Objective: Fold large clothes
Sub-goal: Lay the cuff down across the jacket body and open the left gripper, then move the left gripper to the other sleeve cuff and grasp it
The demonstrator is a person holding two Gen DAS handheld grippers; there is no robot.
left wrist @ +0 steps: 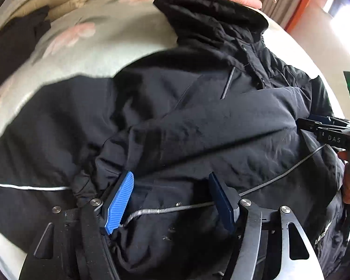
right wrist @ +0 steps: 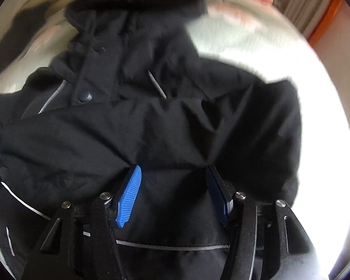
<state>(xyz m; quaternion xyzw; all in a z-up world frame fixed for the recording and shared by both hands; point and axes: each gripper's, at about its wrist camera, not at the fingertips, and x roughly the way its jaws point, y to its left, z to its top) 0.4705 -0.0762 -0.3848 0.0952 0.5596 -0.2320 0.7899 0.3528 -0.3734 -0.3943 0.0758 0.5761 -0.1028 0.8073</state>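
The black jacket point(left wrist: 198, 121) lies spread over the bed point(left wrist: 109, 37), hood toward the far edge. The left gripper point(left wrist: 171, 198) and right gripper point(right wrist: 172, 193) hang over its hem, jaws released and empty. Next, I judge: pinch the hem and fold upward.

Item: black jacket point(left wrist: 198, 121), large, padded, matte fabric with thin silver-grey reflective piping point(left wrist: 165, 210) running across the lower front and along a seam. Lying spread on a pale floral bedspread, front up, collar end pointing toward the folded bedding at the far side. One sleeve point(right wrist: 65, 144) is lying folded across the chest. A snap button point(right wrist: 86, 97) is showing on the front placket. Fabric is bunching in soft wrinkles.
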